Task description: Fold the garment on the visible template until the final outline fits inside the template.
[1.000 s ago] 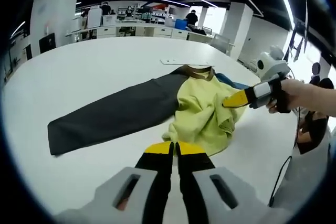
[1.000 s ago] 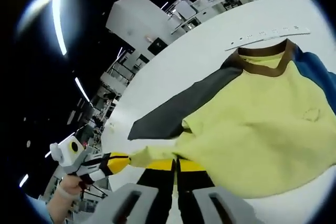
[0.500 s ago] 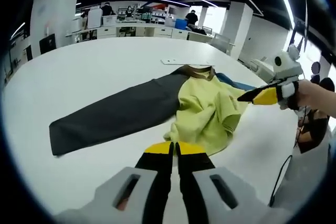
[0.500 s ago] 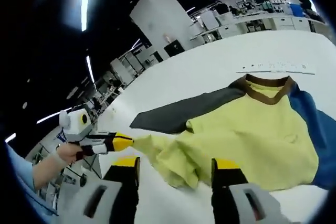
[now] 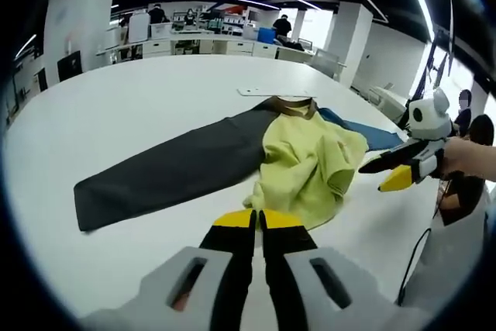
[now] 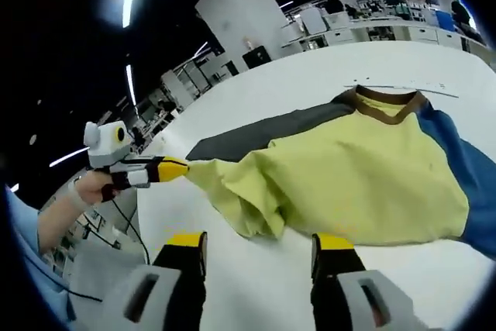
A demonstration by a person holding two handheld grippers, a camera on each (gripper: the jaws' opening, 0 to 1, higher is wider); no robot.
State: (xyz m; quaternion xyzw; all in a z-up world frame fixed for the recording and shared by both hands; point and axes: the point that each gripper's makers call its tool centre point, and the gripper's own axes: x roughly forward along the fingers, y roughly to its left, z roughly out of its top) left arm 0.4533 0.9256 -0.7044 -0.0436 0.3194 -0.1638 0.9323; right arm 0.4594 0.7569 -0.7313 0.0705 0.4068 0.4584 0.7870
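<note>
Nearest you, your left gripper (image 5: pixel 256 220) pinches the yellow hem of the garment (image 5: pixel 302 162) between closed jaws, seen from the side in the right gripper view (image 6: pixel 180 168). Your right gripper (image 6: pixel 258 243) hangs with jaws spread, empty, above the white table (image 5: pixel 139 106). Beyond, the garment lies flat, grey sleeve (image 5: pixel 167 172) stretched out, brown collar (image 6: pixel 381 106) and blue sleeve (image 6: pixel 457 168) farthest.

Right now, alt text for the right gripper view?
The left hand-held gripper pinches a corner of the yellow shirt with brown collar, grey and blue sleeves, spread on the white table. The right hand-held gripper hovers open in the foreground.
</note>
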